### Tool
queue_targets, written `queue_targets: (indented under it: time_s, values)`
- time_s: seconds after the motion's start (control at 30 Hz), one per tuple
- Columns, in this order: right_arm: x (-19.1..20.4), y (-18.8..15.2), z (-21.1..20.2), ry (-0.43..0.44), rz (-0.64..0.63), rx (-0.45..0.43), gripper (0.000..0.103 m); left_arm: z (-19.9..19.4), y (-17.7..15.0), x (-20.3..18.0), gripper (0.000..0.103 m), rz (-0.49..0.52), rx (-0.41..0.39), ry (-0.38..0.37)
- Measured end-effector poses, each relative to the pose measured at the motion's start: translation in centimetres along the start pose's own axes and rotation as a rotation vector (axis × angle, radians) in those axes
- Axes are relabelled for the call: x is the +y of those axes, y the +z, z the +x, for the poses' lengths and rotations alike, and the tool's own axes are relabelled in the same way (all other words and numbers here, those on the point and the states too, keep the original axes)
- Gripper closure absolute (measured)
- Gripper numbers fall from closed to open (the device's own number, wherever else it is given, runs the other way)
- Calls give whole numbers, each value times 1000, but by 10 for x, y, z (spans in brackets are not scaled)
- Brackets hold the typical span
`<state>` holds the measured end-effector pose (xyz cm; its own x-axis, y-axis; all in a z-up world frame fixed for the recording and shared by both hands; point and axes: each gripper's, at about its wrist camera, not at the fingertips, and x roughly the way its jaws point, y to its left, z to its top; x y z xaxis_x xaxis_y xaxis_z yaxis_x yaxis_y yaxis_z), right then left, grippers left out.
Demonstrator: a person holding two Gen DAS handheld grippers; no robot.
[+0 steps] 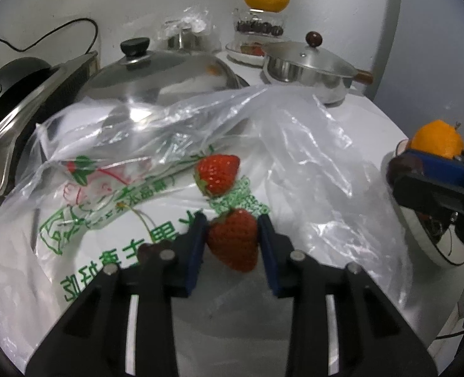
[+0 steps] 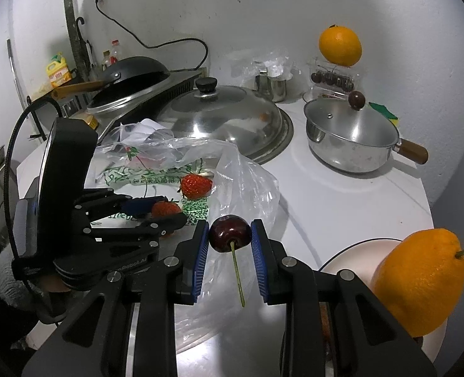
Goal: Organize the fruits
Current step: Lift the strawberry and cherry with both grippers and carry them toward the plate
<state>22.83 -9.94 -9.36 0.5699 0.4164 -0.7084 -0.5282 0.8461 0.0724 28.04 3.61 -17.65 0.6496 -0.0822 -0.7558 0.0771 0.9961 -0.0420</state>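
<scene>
My left gripper [image 1: 233,224] is shut on a red strawberry [image 1: 233,240], held just above a printed clear plastic bag [image 1: 112,194]. A second strawberry [image 1: 217,172] lies on the bag right behind it. In the right wrist view my right gripper [image 2: 230,235] is shut on a dark cherry [image 2: 230,234], whose green stem points back toward the camera. The left gripper [image 2: 166,212] and its strawberry [image 2: 166,209] sit to its left. An orange [image 2: 420,282] rests on a white plate [image 2: 354,251] at the lower right. Another orange [image 2: 340,45] sits on a clear box of cherries [image 2: 332,78] by the wall.
A domed steel lid [image 2: 222,116] with a black knob stands behind the bag. Right of it is a lidded steel saucepan [image 2: 351,138] with a wooden handle. A black pan [image 2: 131,72] sits on a cooker at the back left, with a power cord on the wall.
</scene>
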Motion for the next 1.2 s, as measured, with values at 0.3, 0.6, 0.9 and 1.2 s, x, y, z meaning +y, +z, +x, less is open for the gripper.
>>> queue_targets:
  time_s: [0.3,0.6,0.9,1.2]
  values:
    - [9,1,-15,-9,-15,-21,74,-26,3,-6,69,3,-43,-15]
    - [14,-2,-33,-19,-25,-39,74,-55,2,-15,69,6,-91,-22]
    - [17,-5,-50,-34,-27,-60,74,-82,-3,-25,69,14,-123,-26]
    - [20,-12,-67,-41,-29,-76,74,-105,-9,-35,69,27,-151,-21]
